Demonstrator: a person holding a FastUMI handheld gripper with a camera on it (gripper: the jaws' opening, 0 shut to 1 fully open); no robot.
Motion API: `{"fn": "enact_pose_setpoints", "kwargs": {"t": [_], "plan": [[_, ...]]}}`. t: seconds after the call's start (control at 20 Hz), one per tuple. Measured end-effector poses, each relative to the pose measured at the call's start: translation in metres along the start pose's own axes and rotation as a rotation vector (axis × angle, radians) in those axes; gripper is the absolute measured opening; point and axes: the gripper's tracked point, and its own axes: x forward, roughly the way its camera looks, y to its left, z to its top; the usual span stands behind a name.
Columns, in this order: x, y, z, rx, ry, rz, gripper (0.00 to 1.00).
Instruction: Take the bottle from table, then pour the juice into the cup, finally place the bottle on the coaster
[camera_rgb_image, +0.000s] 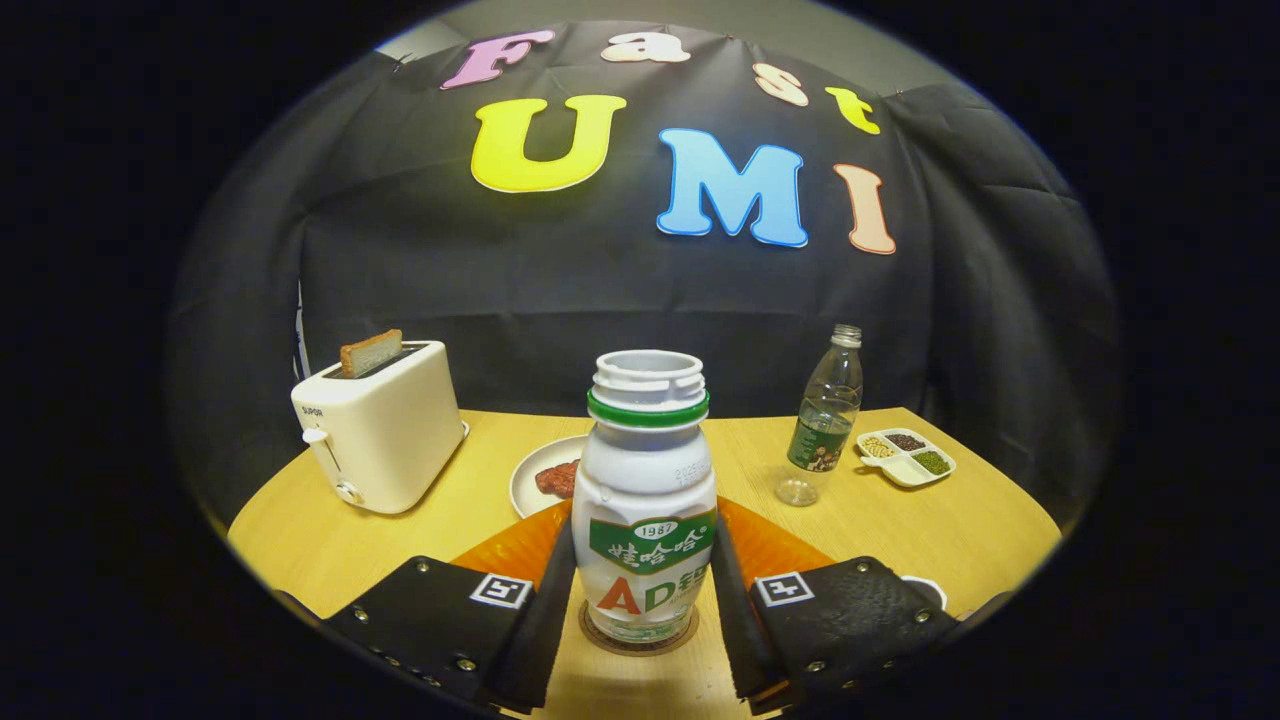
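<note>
White and uncapped, the bottle (645, 500) stands upright on a round coaster (638, 640) on the wooden desk (300, 540), between the jaws of the gripper (645, 610); whether the fingers (548, 600) press its sides or sit just beside them cannot be told. An orange mat (510, 548) lies behind it. Beyond stand a toaster (385, 430) holding toast (370, 352), a plate (535, 470), a clear bottle (825, 420) and a divided dish (905, 457)

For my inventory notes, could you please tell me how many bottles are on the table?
2: a white bottle standing on the coaster between the tongs, and a clear bottle beyond, beside the divided dish.
</note>
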Motion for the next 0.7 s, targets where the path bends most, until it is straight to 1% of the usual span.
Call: {"fn": "enact_pose_setpoints", "kwargs": {"t": [0.25, 0.3, 0.5, 0.7], "plan": [[0.006, 0.001, -0.018, 0.003, 0.035, 0.013, 0.66], [0.007, -0.002, -0.018, 0.002, 0.032, 0.003, 0.67], [0.012, -0.001, -0.025, 0.036, 0.029, 0.009, 0.66], [0.012, 0.002, -0.021, -0.010, 0.000, 0.014, 0.67]]}}
